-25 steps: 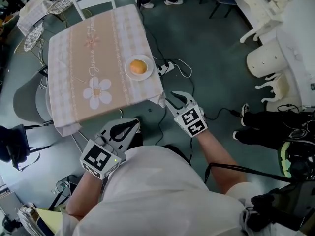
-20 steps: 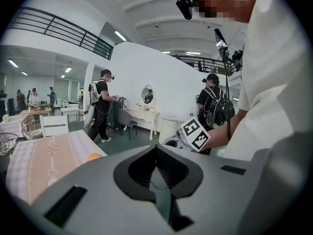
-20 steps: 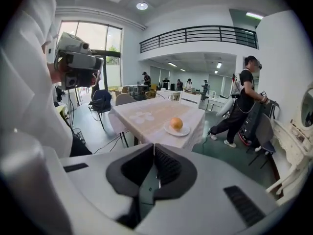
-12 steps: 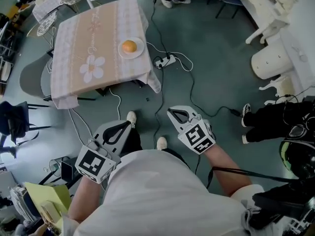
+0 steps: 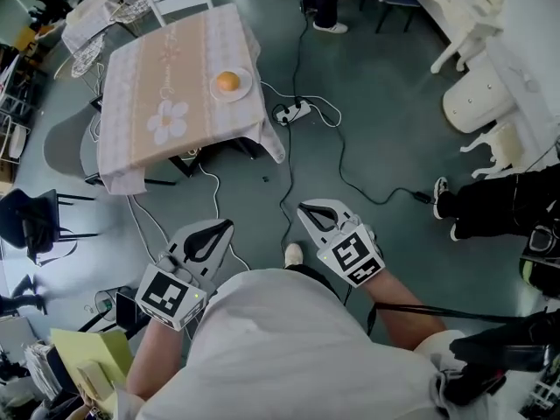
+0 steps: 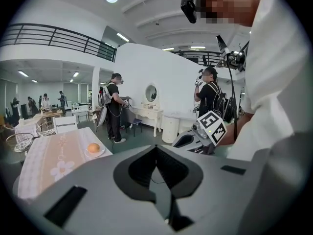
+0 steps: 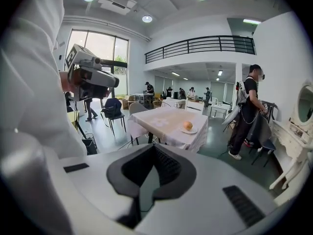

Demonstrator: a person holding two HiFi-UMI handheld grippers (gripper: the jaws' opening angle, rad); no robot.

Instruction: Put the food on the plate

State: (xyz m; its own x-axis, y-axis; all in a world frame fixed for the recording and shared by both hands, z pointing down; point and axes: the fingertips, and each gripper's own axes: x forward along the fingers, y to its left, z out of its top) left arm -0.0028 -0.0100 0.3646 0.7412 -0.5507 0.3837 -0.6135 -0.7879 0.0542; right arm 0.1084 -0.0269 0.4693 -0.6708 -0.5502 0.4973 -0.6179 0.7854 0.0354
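Food (image 5: 227, 81), round and orange, is sitting on the plate (image 5: 246, 88) on the tabletop (image 5: 157, 77), upper left of the head view; the task is looking complete. Left gripper (image 5: 229, 225) and right gripper (image 5: 303, 206) are hanging at lower centre, well apart from it, with fingers closed on nothing.

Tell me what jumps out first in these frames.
A round orange food sits on a white plate at the edge of the table, upper left in the head view. The left gripper and right gripper are both shut and empty, held close to the person's body, well away from the table. A power strip and cable lie on the floor between.
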